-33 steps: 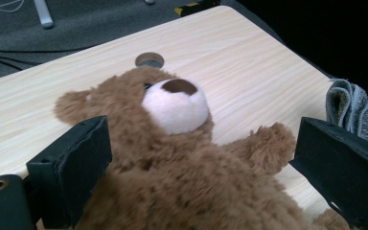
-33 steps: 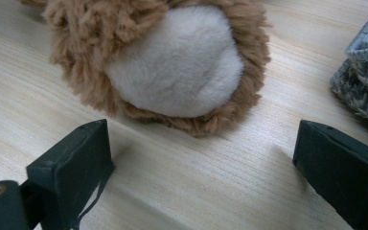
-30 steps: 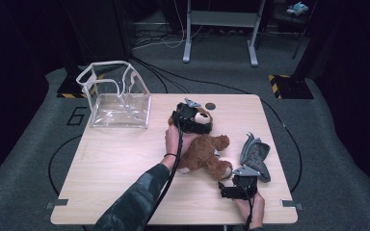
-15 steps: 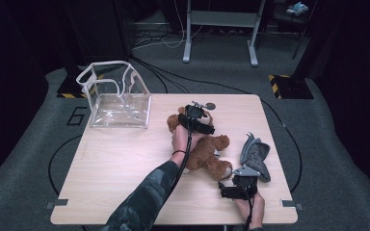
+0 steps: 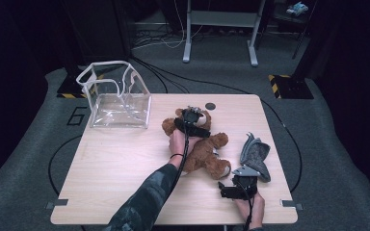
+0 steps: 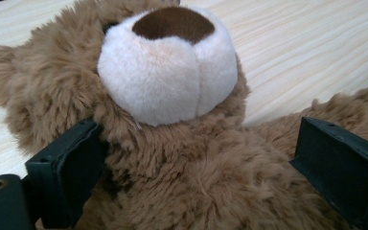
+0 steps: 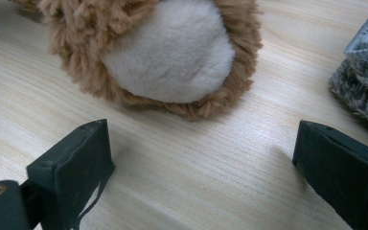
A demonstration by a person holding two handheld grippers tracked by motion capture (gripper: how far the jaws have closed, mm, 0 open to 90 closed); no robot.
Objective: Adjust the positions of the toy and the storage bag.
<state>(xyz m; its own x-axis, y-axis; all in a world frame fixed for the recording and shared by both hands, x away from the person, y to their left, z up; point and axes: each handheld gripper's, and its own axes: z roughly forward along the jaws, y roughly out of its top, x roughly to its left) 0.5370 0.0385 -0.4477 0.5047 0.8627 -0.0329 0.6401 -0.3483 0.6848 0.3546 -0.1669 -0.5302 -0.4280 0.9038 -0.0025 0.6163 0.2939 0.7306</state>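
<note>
From the high view, a brown teddy bear [image 5: 202, 147] lies on its back near the middle of the wooden table [image 5: 115, 168], with a clear plastic bag [image 5: 118, 98] standing well apart at the far left corner and a grey knitted garment [image 5: 255, 154] just beside the bear's right-hand leg. The left tongs [image 5: 192, 122] hover over the bear's neck and chest; the right tongs [image 5: 233, 190] rest low on the table near one foot.

In the left gripper view, the left tongs are spread wide, one jaw pressing into fur under the muzzle, the other standing off by an arm, so nothing is clamped yet.

In the right gripper view, the right tongs are likewise released, both jaws on bare wood short of the pale foot pad [image 7: 170, 52].

The bear looks light, soft and squashy; its fur should grip well, and the narrow neck or a limb seems the surest hold.
</note>
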